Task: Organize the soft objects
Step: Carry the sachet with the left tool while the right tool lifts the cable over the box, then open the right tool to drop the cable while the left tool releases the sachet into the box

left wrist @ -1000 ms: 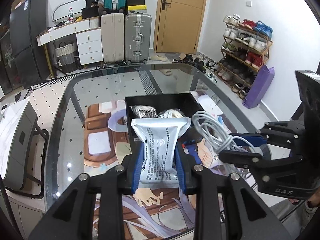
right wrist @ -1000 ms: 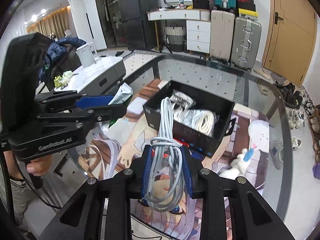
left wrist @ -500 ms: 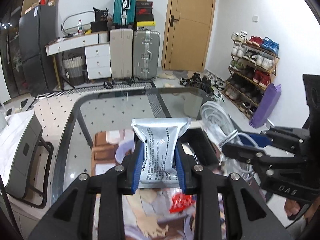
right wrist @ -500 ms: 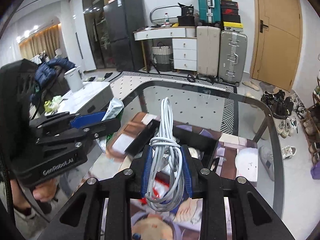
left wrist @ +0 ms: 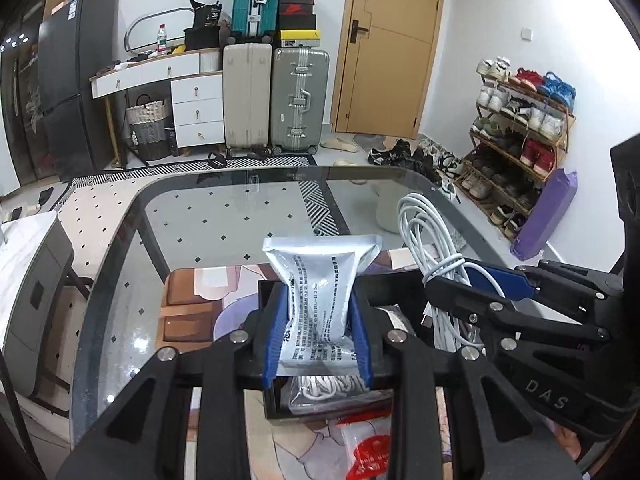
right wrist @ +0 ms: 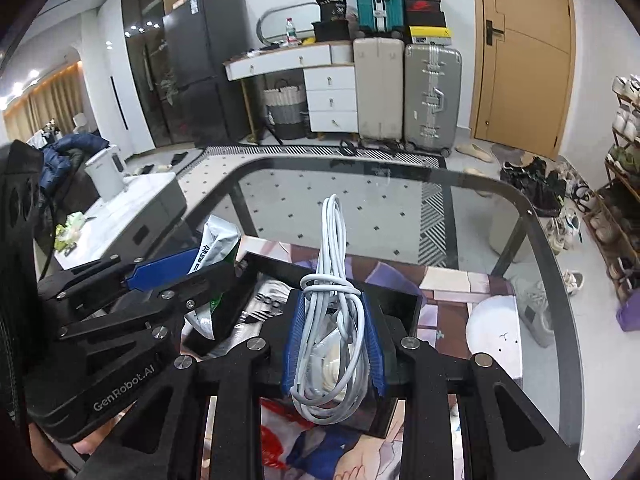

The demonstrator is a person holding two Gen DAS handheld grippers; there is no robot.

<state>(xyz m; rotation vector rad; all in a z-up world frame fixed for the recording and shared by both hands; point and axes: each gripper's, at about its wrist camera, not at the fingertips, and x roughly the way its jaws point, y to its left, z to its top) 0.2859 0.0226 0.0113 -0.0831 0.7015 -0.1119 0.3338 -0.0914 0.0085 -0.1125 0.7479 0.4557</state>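
My left gripper (left wrist: 318, 336) is shut on a silver foil pouch (left wrist: 318, 280) with black print and holds it upright above the black storage box (left wrist: 268, 292). My right gripper (right wrist: 333, 344) is shut on a coiled white cable (right wrist: 332, 280), held over the same box (right wrist: 396, 300). In the left wrist view the right gripper (left wrist: 472, 280) and the cable (left wrist: 424, 232) are to the right of the pouch. In the right wrist view the left gripper (right wrist: 160, 276) and the pouch (right wrist: 214, 240) are at the left. Bagged cables (left wrist: 332, 390) lie inside the box.
The box stands on a printed mat (left wrist: 188, 308) on a glass table (left wrist: 224, 216). A red-and-clear packet (left wrist: 368, 452) lies on the mat in front of the box. Suitcases (left wrist: 276, 96), a white drawer unit (left wrist: 196, 108) and a shoe rack (left wrist: 520, 128) stand beyond the table.
Both grippers have moved forward and tilted up, so the box now lies beneath the fingers. The pouch and the cable stay gripped.
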